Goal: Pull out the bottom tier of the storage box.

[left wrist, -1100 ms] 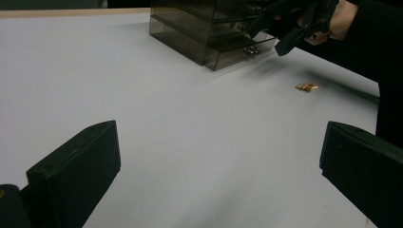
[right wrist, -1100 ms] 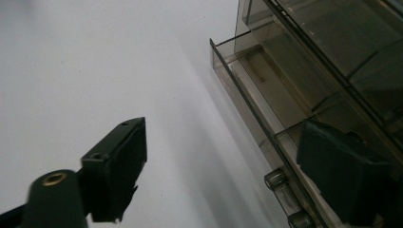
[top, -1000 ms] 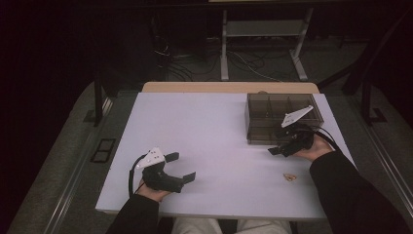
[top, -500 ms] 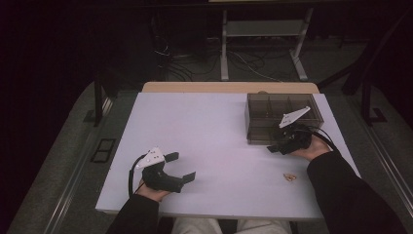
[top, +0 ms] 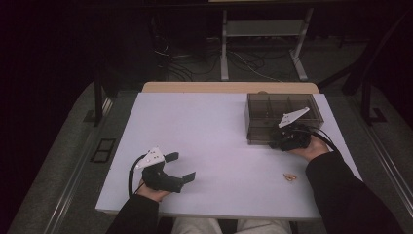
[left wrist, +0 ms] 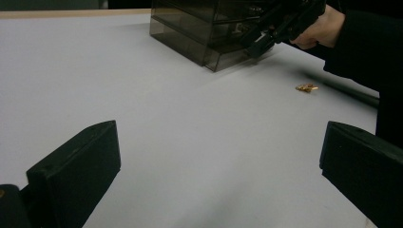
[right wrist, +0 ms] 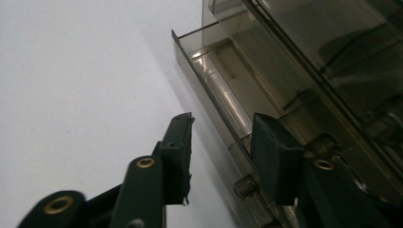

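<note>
— From the high view, where's everything sitting?

— The smoky drawer box (top: 282, 117) is at the far right of the white surface (top: 209, 131). The right claw (top: 280, 142) is down at the box's near face, low on the front, with the person's hand behind it. The left claw (top: 181, 168) rests near the front-left part of the surface, well apart from the box, its jaws spread wide with nothing between them. A small gold bit (top: 290, 177) lies on the surface just in front of the right sleeve (top: 341, 195).

— And from the left gripper view?

— The left claw (left wrist: 218, 161) has both black jaws far apart over bare surface (left wrist: 142, 95). Farther off, the drawer box (left wrist: 199, 33) stands at the top, with the right claw (left wrist: 259, 40) pressed in at its lower front corner. The gold bit (left wrist: 307, 87) lies to the right, apart from the box.

— The right gripper view?

— The right claw (right wrist: 221, 142) has just been closing. Its jaws straddle the front edge of the bottom drawer (right wrist: 214, 90), which stands slightly out of the drawer box (right wrist: 323, 61): one jaw is outside over the surface (right wrist: 71, 71), the other inside the drawer. I can't tell if the pads are pressing on that front wall yet.
</note>
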A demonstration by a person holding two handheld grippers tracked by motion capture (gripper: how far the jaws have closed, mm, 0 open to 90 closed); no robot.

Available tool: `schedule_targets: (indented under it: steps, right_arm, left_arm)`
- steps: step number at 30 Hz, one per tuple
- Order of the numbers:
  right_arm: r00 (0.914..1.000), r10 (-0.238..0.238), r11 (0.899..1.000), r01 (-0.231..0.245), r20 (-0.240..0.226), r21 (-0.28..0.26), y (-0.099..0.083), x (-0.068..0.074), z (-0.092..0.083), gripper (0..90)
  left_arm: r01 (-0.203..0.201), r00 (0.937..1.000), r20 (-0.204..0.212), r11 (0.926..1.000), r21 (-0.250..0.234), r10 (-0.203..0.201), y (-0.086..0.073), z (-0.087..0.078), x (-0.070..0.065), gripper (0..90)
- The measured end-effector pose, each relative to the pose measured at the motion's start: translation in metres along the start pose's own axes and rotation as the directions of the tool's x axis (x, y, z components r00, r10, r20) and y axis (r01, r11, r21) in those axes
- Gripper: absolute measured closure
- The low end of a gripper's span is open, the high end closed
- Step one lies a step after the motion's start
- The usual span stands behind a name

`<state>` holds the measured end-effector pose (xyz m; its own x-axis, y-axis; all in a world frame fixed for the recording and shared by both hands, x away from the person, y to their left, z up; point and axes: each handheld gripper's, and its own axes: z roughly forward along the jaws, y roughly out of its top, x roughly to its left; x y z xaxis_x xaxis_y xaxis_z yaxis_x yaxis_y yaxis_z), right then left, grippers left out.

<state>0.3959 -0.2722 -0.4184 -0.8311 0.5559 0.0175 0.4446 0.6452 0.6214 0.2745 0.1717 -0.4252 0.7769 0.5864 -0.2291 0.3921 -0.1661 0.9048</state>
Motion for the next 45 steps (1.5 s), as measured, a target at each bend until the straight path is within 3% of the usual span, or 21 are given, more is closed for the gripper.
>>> schedule_targets:
  steps: [14,45]
  right_arm:
    - [0.9998,0.02,0.999,-0.02,-0.002,0.025,-0.006,-0.007,0.004,67.7]
    - [0.9988,0.02,1.0,-0.019,-0.044,0.024,-0.015,-0.005,0.0,69.5]
  left_arm:
    - [0.001,1.0,0.0,1.0,-0.001,-0.001,0.0,0.0,0.0,0.0]
    - [-0.002,1.0,-0.001,1.0,0.004,0.002,0.0,0.0,0.0,0.0]
